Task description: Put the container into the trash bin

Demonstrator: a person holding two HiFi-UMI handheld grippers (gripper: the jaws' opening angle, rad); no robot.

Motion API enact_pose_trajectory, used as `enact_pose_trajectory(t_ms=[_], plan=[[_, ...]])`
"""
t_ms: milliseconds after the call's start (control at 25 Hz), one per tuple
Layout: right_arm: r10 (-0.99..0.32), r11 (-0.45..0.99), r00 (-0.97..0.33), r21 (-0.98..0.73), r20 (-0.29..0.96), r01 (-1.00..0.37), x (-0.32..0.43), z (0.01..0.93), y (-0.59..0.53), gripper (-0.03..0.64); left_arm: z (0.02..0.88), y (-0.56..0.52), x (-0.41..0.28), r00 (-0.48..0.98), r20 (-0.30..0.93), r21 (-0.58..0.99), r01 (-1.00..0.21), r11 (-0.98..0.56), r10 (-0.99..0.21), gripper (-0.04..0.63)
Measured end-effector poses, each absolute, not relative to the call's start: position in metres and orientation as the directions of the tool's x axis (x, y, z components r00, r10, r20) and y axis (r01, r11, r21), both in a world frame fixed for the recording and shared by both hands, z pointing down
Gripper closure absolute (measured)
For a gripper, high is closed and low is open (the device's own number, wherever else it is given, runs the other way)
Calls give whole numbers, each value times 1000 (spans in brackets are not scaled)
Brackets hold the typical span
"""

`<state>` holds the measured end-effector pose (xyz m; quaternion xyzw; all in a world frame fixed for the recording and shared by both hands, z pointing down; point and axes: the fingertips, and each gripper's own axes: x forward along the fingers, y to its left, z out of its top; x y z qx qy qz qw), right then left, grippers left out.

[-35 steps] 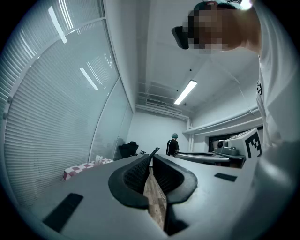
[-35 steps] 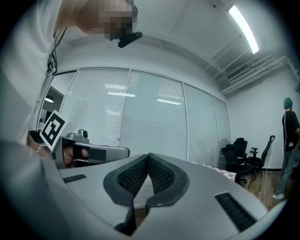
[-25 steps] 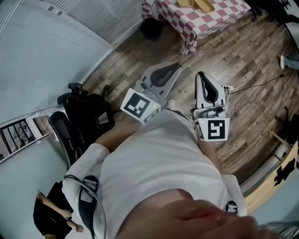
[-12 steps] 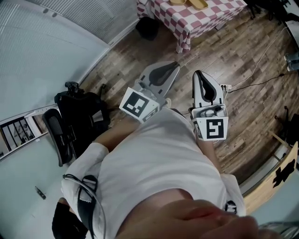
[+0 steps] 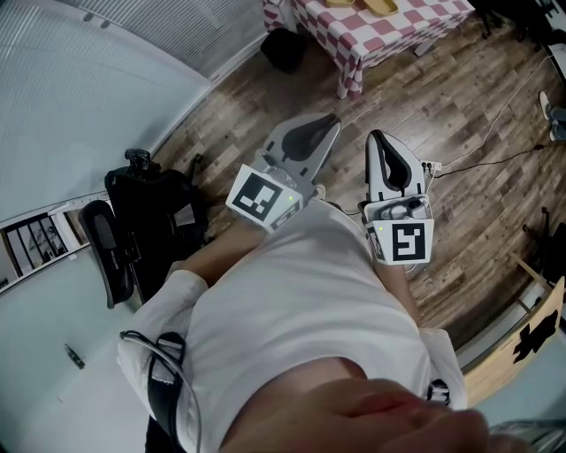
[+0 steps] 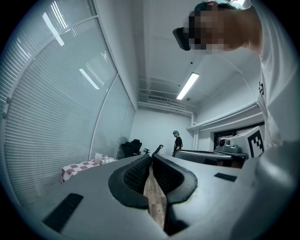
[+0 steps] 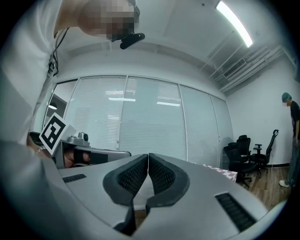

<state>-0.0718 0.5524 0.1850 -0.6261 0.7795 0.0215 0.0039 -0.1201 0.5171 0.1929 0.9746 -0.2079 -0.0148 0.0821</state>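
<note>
Our left tongs [image 6: 151, 157] are drawn together to a thin slit with nothing in it. The right tongs [image 7: 148, 155] are pressed fully together, also empty. We judge that both are carried level and idle because nothing to take is within reach: we stand well short of the checkered counter [image 5: 389, 35].

Between us and the counter lies bare wood floor [image 5: 460, 106], open for walking. On one side of that stretch, far from the counter, a black office chair [image 5: 146, 221] stands by the blind-covered glass wall [image 5: 106, 80], which bounds our way there. On the other side a cable [image 5: 486, 159] crosses the floor short of the counter and could catch a foot.

Just beside the counter's corner sits a dark round thing [image 5: 285, 49], perhaps the trash bin. We cannot pick out the container: tan things [image 5: 376, 5] lie on the counter at the frame's edge, too cropped to name.
</note>
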Motion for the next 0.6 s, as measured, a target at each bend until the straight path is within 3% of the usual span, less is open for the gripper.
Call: enact_pose_trajectory(t_ms=[600], plan=[[-979,200,-201,47,-23,-979,-55,190,455,586,202,418,-101,919,0,187,-387,-903,-394,545]])
